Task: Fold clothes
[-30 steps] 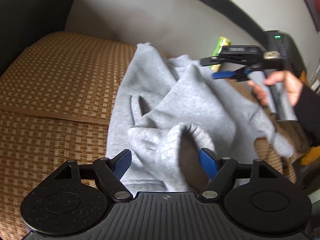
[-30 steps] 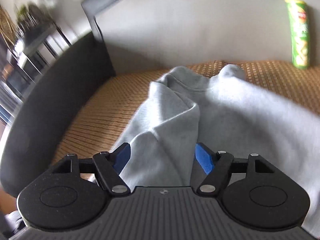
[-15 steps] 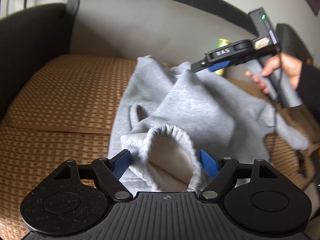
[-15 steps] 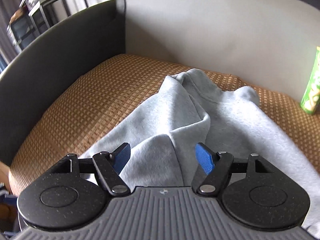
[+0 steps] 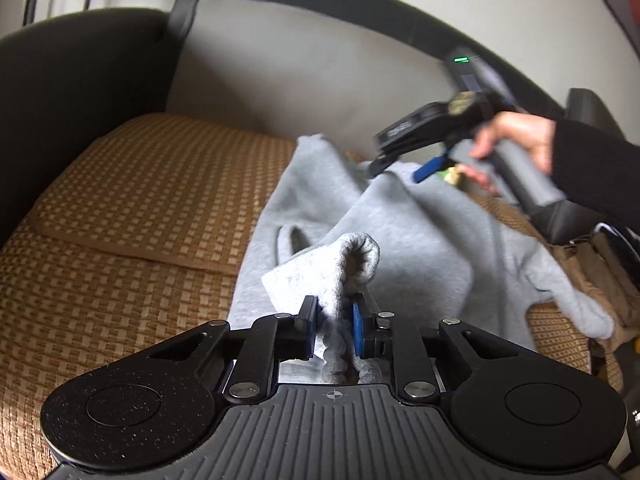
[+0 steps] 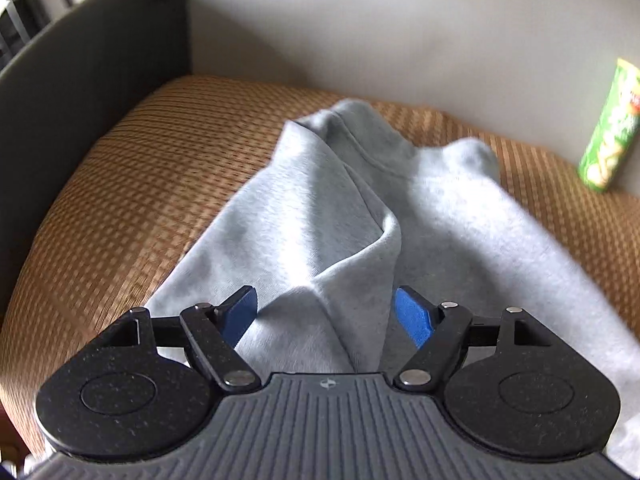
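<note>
A light grey sweatshirt (image 5: 416, 240) lies crumpled on a woven brown sofa seat (image 5: 152, 184). My left gripper (image 5: 334, 322) is shut on its ribbed cuff (image 5: 352, 256), which stands up between the blue pads. My right gripper (image 6: 326, 314) is open, its blue pads either side of a raised fold of the sweatshirt (image 6: 320, 224) without pinching it. The right gripper also shows in the left wrist view (image 5: 424, 148), held by a hand above the garment's far side.
A green snack can (image 6: 610, 128) stands at the back right by the pale backrest (image 6: 400, 28). A dark armrest (image 5: 76, 88) bounds the seat on the left. A tan bag (image 5: 592, 256) lies past the sweatshirt on the right.
My left gripper has closed on the cuff, which lay open between its pads before. My right gripper stays open and has shifted over the garment's fold.
</note>
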A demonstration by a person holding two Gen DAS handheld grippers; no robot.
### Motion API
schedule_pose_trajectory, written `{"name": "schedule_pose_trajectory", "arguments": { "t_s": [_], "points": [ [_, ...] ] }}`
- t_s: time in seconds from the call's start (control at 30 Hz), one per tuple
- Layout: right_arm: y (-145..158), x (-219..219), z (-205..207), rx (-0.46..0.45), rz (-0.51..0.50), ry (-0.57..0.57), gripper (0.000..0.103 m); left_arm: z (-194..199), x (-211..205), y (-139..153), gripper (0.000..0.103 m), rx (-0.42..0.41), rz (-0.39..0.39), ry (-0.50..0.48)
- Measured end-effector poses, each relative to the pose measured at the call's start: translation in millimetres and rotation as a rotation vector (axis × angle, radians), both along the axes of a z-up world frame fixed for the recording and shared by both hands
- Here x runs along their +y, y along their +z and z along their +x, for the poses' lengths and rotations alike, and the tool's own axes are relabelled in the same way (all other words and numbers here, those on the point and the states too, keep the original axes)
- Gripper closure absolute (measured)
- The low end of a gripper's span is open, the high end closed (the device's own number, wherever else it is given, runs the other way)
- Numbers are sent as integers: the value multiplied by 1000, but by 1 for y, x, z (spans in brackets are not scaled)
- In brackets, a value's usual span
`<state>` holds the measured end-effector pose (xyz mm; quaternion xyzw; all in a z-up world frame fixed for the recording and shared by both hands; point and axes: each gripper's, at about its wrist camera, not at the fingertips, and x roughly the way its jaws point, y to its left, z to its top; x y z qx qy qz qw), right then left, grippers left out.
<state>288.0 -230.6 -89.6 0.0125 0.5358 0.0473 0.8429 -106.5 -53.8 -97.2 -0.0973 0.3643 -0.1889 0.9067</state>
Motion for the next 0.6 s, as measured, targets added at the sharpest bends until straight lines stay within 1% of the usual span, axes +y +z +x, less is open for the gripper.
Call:
{"name": "schedule_pose_trajectory", "arguments": {
  "t_s": [0.03,0.1,0.13,0.17,0.23,0.33,0.4,0.43,0.5,0.53,0.57,0.6],
  "points": [
    [-3,2,5,15,-23,-4,24,-1,-1,1,89,-5,-7,-9],
    [-12,6,13,59,-66,6,27,-3,-1,2,88,-12,-23,-19],
    [-16,7,16,82,-87,12,34,-3,-1,2,88,-15,-31,-21],
    [-20,7,18,108,-83,12,48,-4,0,2,88,-17,-40,-21],
    [-25,3,19,141,-51,-1,69,-4,3,0,88,-15,-52,-18],
    [-25,-3,19,163,-18,-20,72,-5,6,0,87,-15,-61,-18],
    [-21,-7,19,160,16,-51,71,-5,6,0,87,-17,-67,-17],
    [-19,-9,20,149,32,-72,67,-4,6,0,87,-18,-70,-17],
    [-18,-9,22,127,26,-112,51,-4,6,0,87,-17,-75,-20],
    [-20,-8,23,133,11,-112,37,-4,5,0,87,-17,-72,-20],
    [-23,-6,24,146,-5,-99,37,-4,5,-1,87,-17,-69,-21],
    [-28,-3,25,163,-31,-88,40,-4,5,-1,86,-17,-67,-20]
  ]
}}
